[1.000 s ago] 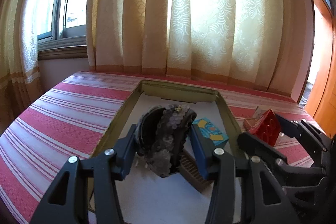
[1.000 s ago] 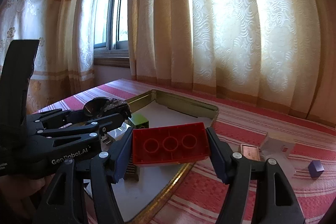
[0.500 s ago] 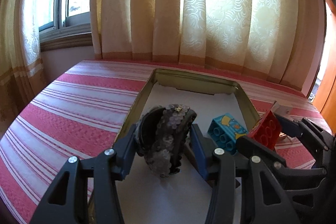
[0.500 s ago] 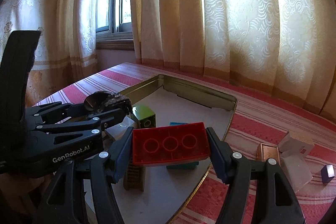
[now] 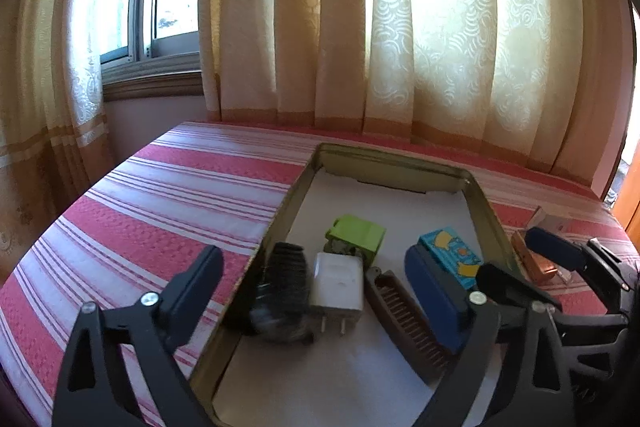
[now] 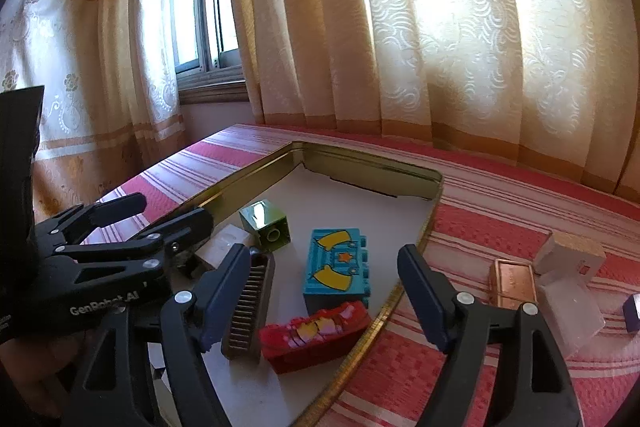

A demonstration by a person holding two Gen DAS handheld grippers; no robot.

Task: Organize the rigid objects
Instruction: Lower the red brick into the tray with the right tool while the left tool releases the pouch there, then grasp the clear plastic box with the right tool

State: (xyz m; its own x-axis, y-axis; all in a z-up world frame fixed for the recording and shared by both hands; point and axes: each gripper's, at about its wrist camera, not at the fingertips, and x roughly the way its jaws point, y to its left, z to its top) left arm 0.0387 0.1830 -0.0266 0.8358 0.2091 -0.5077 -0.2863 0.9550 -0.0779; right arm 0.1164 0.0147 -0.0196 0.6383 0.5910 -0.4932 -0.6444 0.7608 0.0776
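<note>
A gold-rimmed tray (image 5: 304, 183) (image 6: 360, 167) lies on the striped table. In it are a dark round studded object (image 5: 282, 293), a white plug adapter (image 5: 338, 281), a green block (image 5: 356, 235) (image 6: 266, 223), a teal block (image 5: 450, 257) (image 6: 338, 267), a brown comb (image 5: 408, 319) (image 6: 248, 303) and a red brick (image 6: 316, 333). My left gripper (image 5: 316, 291) is open and empty above the dark object. My right gripper (image 6: 324, 287) is open and empty above the red brick.
Right of the tray on the red striped cloth lie a copper bar (image 6: 514, 283), a white box (image 6: 570, 257), a clear plastic case (image 6: 570, 311) and a small purple block (image 6: 632, 313). Curtains and a window stand behind the table.
Both grippers have opened. The dark round object dropped from the left gripper into the tray, and the red brick dropped from the right gripper into the tray by its near edge.
</note>
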